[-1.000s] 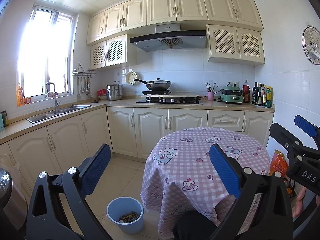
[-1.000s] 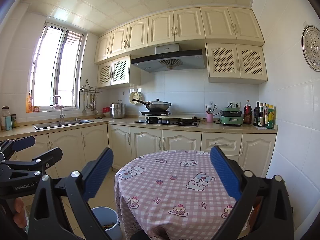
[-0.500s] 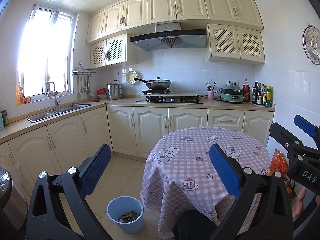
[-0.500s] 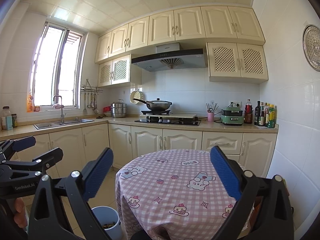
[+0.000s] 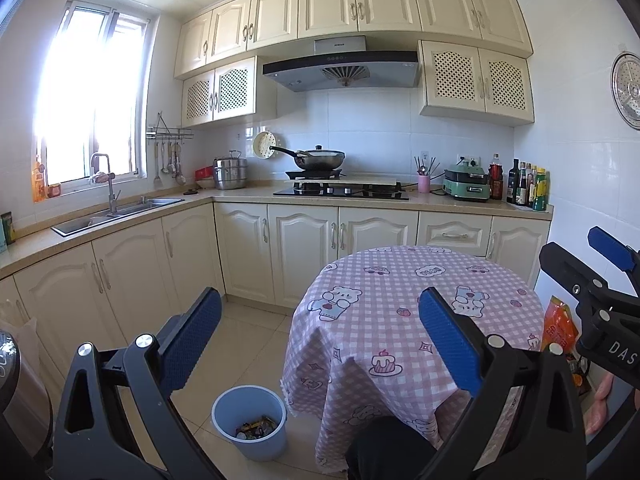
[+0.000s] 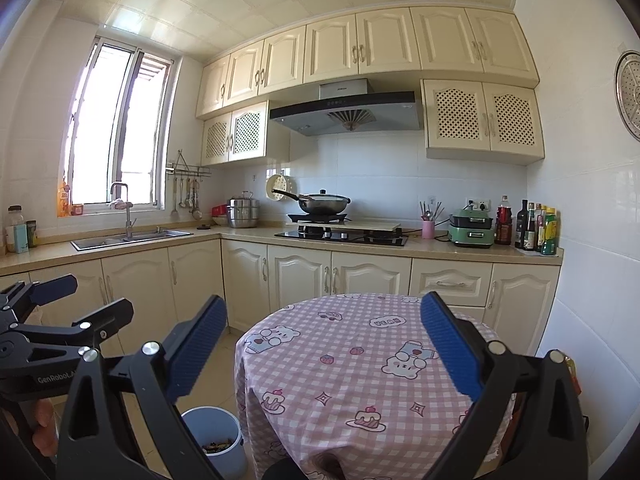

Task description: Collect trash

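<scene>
The left gripper (image 5: 320,340) hangs with its jaws spread wide and nothing between them; the right gripper (image 6: 322,342) is the same, wide apart and empty. Both look over a round bench (image 5: 404,280) under a pink checked cloth with cartoon bears. On the floor, just beside the bench's near left edge, stands a light blue bin (image 5: 249,421) with wrappers (image 5: 256,429) in its bottom, too small to tell apart. In the right wrist view a finger hides part of the bin's rim. An orange bag (image 5: 560,328) past the bench's right edge is half cut off by the other gripper. The bench's near edge is hidden by a dark shape.
</scene>
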A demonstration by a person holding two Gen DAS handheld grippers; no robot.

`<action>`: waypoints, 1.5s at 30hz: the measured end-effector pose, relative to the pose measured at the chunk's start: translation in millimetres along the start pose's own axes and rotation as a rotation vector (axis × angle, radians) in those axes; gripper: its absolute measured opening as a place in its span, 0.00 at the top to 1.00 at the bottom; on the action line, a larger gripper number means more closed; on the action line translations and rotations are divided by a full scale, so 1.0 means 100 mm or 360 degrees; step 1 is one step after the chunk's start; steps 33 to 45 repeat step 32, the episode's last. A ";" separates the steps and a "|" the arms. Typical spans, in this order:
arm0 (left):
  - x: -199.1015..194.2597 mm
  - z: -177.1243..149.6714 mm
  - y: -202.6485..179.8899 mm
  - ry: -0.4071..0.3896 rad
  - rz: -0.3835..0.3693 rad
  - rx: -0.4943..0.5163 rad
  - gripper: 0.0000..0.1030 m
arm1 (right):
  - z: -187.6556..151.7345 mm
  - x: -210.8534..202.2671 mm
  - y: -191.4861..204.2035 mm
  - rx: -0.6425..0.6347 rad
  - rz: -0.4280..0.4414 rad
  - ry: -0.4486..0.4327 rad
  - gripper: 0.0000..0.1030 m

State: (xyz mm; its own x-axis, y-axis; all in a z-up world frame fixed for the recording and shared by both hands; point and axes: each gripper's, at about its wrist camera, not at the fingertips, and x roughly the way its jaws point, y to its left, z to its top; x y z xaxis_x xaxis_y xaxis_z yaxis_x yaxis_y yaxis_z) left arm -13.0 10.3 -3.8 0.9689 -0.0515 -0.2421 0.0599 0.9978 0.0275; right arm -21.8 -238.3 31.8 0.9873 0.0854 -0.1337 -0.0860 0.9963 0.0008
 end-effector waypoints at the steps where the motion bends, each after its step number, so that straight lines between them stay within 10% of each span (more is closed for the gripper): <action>1: 0.01 -0.01 0.02 0.0005 0.0001 -0.0006 0.07 | 0.00 0.03 0.03 -0.0008 0.0009 0.0011 0.07; 45: 0.72 -0.02 0.19 0.0211 0.0040 -0.0014 0.07 | -0.21 0.92 0.14 -0.0052 0.0036 0.0222 0.07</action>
